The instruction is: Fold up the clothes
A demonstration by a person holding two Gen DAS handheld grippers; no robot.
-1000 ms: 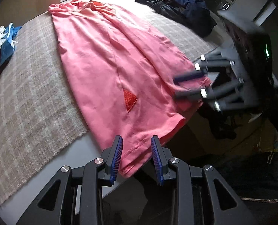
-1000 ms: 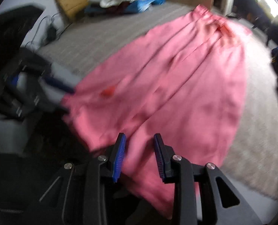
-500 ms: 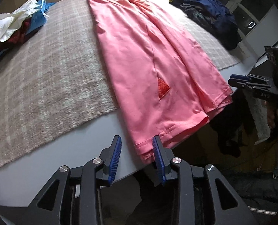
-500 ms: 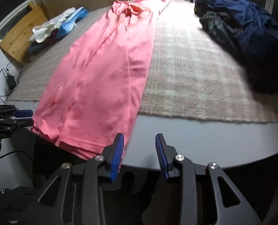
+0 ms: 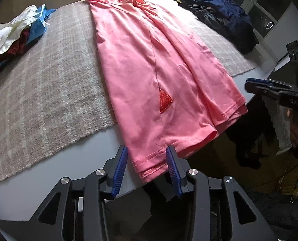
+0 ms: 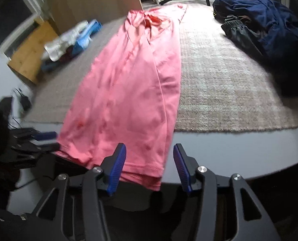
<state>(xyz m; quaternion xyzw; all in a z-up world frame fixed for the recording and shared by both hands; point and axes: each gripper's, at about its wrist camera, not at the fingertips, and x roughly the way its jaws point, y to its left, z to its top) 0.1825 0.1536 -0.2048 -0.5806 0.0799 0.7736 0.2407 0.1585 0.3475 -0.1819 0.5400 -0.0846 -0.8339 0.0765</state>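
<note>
A long pink garment (image 5: 149,64) lies flat along a beige rug (image 5: 48,92), and its hem hangs over the near edge of the grey table (image 5: 54,170). A small red triangle patch (image 5: 165,104) sits near the hem. My left gripper (image 5: 146,168) is open, with the hem's near left corner lying between its blue pads (image 5: 119,170). In the right wrist view the same pink garment (image 6: 132,92) shows, and my right gripper (image 6: 149,168) is open around the hem's right corner. Each gripper shows in the other's view: right gripper (image 5: 269,86), left gripper (image 6: 42,138).
A dark navy clothes heap (image 5: 219,14) sits on the rug at the far right. A white, blue and red pile (image 5: 16,34) lies at the far left. Wooden furniture (image 6: 30,56) stands beyond the table. The floor below the table edge is dark and cluttered.
Both grippers have come to the hem at the table's near edge. The right gripper swung back left from beside the garment, so the hem corner now lies between its fingers. Both stayed open.
</note>
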